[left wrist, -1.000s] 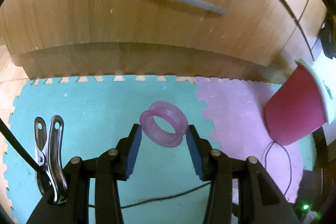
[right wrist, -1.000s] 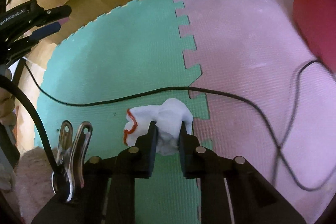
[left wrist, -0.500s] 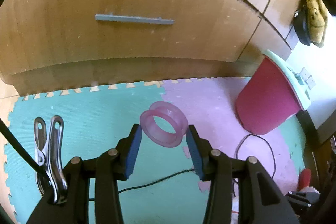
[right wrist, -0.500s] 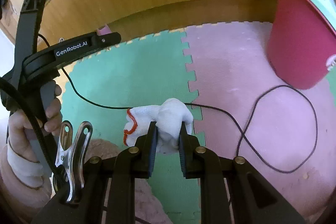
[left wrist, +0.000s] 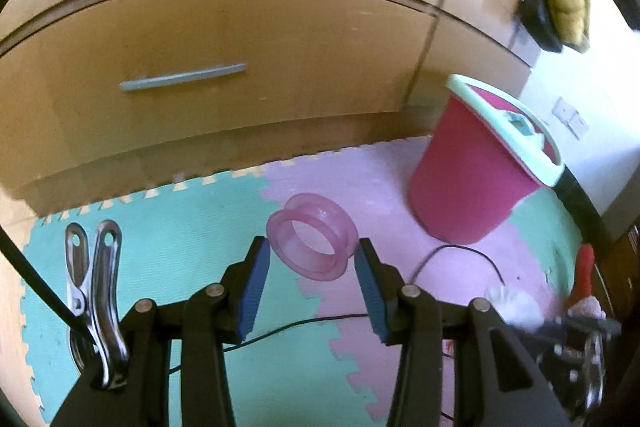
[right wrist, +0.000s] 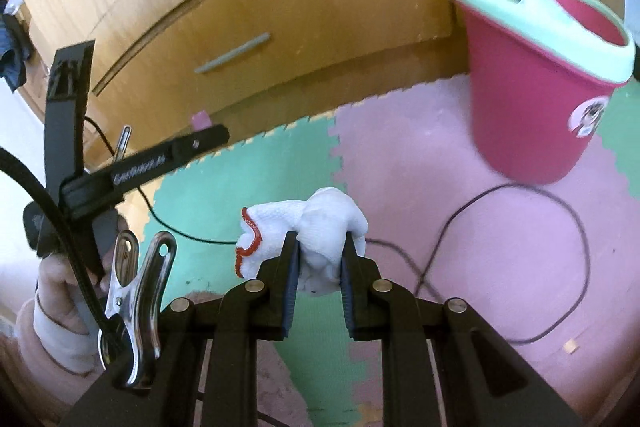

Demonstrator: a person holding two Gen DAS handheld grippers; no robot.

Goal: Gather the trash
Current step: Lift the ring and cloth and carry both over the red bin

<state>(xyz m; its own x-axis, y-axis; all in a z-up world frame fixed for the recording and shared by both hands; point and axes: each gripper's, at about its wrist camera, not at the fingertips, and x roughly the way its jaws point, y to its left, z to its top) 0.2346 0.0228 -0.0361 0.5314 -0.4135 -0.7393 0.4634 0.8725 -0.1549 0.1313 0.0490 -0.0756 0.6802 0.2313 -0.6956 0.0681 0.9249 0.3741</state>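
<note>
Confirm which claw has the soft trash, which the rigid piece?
The right claw grips the crumpled white cloth with red trim, which deforms between its pads. The left claw holds the rigid pink plastic ring.

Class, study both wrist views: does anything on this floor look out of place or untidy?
A thin black cable sprawls in loose loops across the pink and green foam mats, right beside the red bucket with the pale green rim. A small tan scrap also lies on the pink mat.
</note>
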